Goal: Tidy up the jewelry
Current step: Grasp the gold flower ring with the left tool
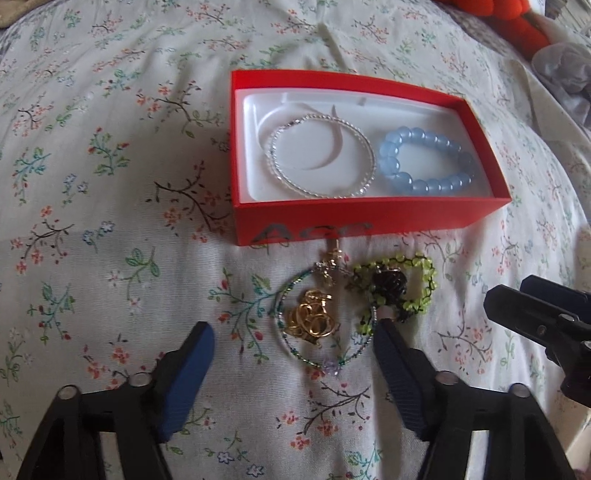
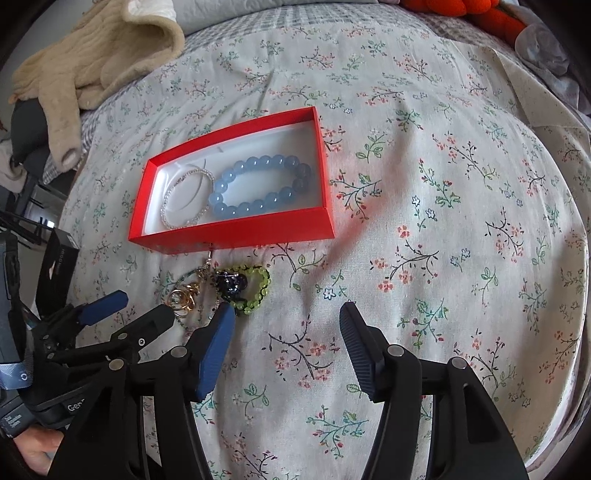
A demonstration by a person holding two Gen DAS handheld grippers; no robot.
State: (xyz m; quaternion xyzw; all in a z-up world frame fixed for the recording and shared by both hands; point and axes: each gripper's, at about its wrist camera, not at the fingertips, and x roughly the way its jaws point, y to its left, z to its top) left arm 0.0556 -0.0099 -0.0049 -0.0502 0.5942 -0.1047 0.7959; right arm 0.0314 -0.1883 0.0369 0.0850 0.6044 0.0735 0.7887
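Observation:
A red box [image 1: 365, 218] [image 2: 236, 234] lies on the floral bedsheet. It holds a silver bangle [image 1: 321, 153] [image 2: 184, 199] and a blue bead bracelet [image 1: 424, 158] [image 2: 258, 184]. In front of the box lies a small pile: a gold ring cluster [image 1: 314, 319] [image 2: 183, 299], a thin beaded hoop [image 1: 291, 347], a green bead bracelet [image 1: 424, 284] [image 2: 258, 288] and a black bead piece [image 1: 389, 282] [image 2: 231, 284]. My left gripper [image 1: 295, 332] [image 2: 146, 299] is open, its fingers either side of the pile. My right gripper [image 2: 288, 314] is open and empty, right of the pile.
A beige knitted garment [image 2: 99, 55] lies at the far left edge of the bed. Orange plush items [image 2: 480, 14] and grey fabric [image 1: 565, 70] lie at the far right. Dark furniture [image 2: 29, 147] stands off the bed's left side.

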